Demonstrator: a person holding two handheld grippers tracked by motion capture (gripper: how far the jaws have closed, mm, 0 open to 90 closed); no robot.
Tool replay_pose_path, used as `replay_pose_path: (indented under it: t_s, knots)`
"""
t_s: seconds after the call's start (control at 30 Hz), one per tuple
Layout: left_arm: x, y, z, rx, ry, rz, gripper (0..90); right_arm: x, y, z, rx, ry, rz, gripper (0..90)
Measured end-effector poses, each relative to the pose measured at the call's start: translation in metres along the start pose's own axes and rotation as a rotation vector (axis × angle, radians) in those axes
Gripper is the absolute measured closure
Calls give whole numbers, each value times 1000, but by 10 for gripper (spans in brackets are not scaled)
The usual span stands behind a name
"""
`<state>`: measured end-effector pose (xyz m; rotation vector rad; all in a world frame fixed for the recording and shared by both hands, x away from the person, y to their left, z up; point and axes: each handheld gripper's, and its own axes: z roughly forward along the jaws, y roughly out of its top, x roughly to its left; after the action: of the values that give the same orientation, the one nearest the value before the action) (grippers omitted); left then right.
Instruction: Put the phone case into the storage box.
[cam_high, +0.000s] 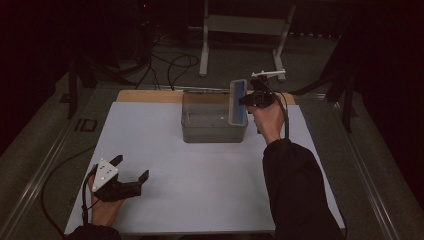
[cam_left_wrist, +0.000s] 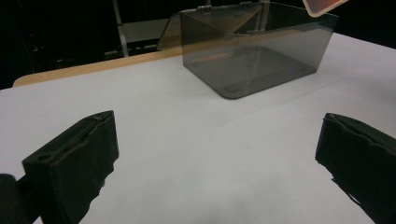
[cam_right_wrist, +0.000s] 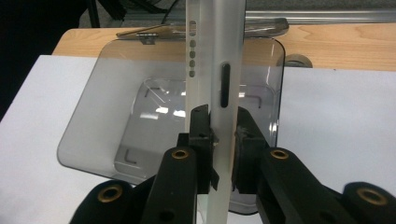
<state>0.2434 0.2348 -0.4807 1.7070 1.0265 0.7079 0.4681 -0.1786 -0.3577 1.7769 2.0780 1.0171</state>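
- A flat phone-like slab (cam_high: 238, 102) with a pale case and blue face was held by the right gripper (cam_high: 248, 100) above the right end of a clear box (cam_high: 212, 131).
- In the right gripper view the slab (cam_right_wrist: 219, 93) was seen edge-on – slots and small holes along its pale side – clamped between the two black pads (cam_right_wrist: 201, 135), which were pressed on it from both sides.
- The right gripper (cam_right_wrist: 219, 140) was thus clenched on the slab, with the slab standing upright over the box's open top (cam_right_wrist: 93, 116).
- The box was a smoky see-through tub, set toward the far middle of the white sheet (cam_high: 200, 175), close to the wooden strip (cam_high: 145, 96) at the table's back edge.
- A hinged lid (cam_right_wrist: 201, 29) was seen lying open behind the box.
- The left gripper (cam_high: 133, 167) was rested near the sheet's near-left corner, well apart from the box and the slab.
- Its jaws were released – wide apart, nothing between them, bare sheet (cam_left_wrist: 210, 163) seen in the gap in the left gripper view.
- In that view the box (cam_left_wrist: 252, 60) was seen far ahead, with a corner of the slab (cam_left_wrist: 324, 5) above its right end.
- A dark sleeve (cam_high: 295, 190) was seen on the right forearm.
- A metal stand (cam_high: 245, 30) and loose cables (cam_high: 170, 65) were seen on the floor beyond the table.
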Motion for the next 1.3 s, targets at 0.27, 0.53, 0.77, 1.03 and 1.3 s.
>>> replay_pose_path:
  t_s: [0.27,0.53,0.77,1.03,1.3]
  knots:
    - [-1,0,0,0,-1,-1,5,-3,0,8,8,-48,-17,816]
    - [0,0,0,-3,-2,-2,5,-6,1,17,16,-70,-17,816]
    - [0,0,-1,-5,-2,-7,5,-10,2,26,25,-99,-12,815]
    - [1,0,-1,-7,0,-10,5,-11,2,37,40,-125,-23,815]
    - [2,-1,-2,-9,3,-19,5,-13,2,46,64,-139,-24,814]
